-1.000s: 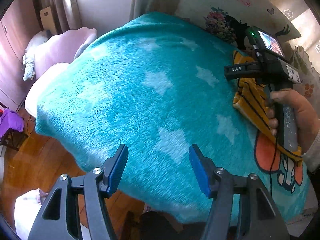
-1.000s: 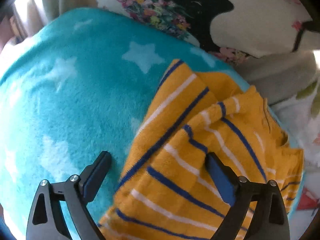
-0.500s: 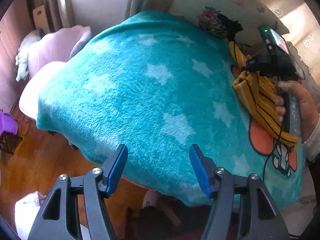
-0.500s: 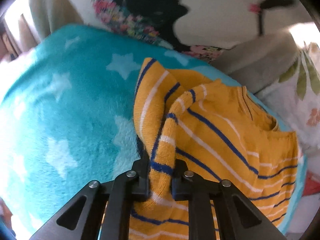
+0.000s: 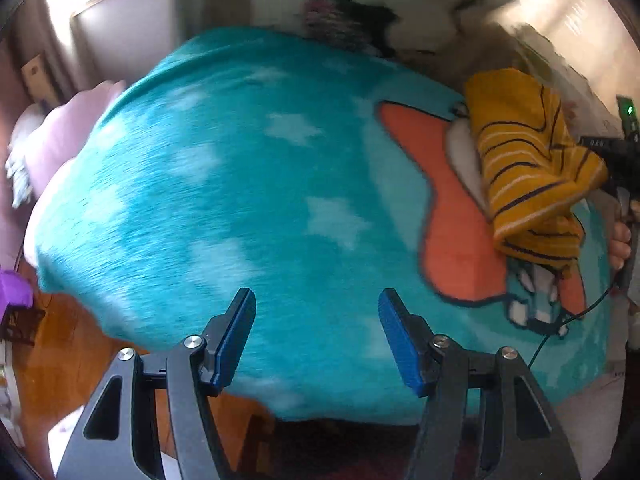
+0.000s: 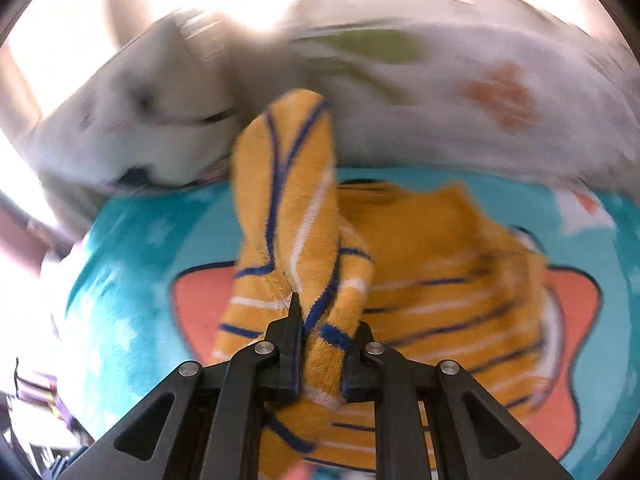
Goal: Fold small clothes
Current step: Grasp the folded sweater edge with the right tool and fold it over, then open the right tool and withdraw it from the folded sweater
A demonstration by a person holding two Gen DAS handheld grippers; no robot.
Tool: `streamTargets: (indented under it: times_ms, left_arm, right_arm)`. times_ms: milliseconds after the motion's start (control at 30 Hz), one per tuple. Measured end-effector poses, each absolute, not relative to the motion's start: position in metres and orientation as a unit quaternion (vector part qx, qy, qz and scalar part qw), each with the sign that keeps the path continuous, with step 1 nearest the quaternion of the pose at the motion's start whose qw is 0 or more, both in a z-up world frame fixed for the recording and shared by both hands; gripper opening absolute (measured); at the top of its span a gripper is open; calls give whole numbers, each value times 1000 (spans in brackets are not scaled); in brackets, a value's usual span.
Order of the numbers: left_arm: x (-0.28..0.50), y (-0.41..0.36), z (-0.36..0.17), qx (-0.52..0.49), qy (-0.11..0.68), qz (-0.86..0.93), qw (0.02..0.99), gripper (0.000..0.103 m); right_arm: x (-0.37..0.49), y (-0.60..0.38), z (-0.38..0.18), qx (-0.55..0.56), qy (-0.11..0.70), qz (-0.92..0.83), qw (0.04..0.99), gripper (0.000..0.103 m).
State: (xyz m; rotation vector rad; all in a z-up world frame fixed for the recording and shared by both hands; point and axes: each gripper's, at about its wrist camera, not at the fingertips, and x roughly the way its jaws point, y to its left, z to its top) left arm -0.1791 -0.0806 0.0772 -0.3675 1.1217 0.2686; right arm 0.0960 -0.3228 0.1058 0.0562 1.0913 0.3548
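Sweater bunched, sleeve upright, pinched by right gripper.

A home bedroom; teal star blanket on bed, floral pillows, wooden floor.

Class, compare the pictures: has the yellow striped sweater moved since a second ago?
Yes. The right gripper, jaws shut on the yellow striped sweater, has lifted part of it off the turquoise blanket, and it now lies over the orange patch.

One striped sweater, one star blanket, two grippers: left gripper, right gripper
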Motion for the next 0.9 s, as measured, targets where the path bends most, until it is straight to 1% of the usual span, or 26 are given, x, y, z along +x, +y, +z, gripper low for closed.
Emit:
streamTargets:
  times_ms: [67,200,400,500,567,600,700,767,800,833,900]
  left_arm:
    - [-165,-105,81,-159,529,112,826,63]
    - [-143,-151,83,-134,536,87,829,63]
    - [-122,-191,83,-112,544,82,828,63]
    - [-117,-205,88,-103,541,83,830,63]
    - [-119,-211,91,-99,538,87,833,63]
    - [-119,-213,91,-98,537,90,833,63]
    - [-118,-217,88,-106,542,98,828,64]
    - [-115,-219,84,-118,545,99,824,64]
    - [-114,-221,83,-123,545,98,823,64]
    - [-111,-224,82,-128,546,96,822,64]
    - [-108,-229,83,-131,545,89,823,64]
  right_arm:
    - [110,-372,89,54,531,145,833,13]
    - [123,-433,52,100,557,123,816,13]
    - [133,-467,33,131,556,142,808,14]
    - [142,-485,26,151,564,149,798,21]
    - [143,-505,30,165,561,132,800,30]
    - [143,-514,34,169,557,120,805,33]
    - [137,-536,58,158,532,93,826,35]
    - [125,-537,83,173,504,127,837,35]
    - [122,-535,88,179,498,142,837,37]
    - [114,-527,94,182,491,163,836,44]
    - [101,-502,97,160,489,195,835,54]
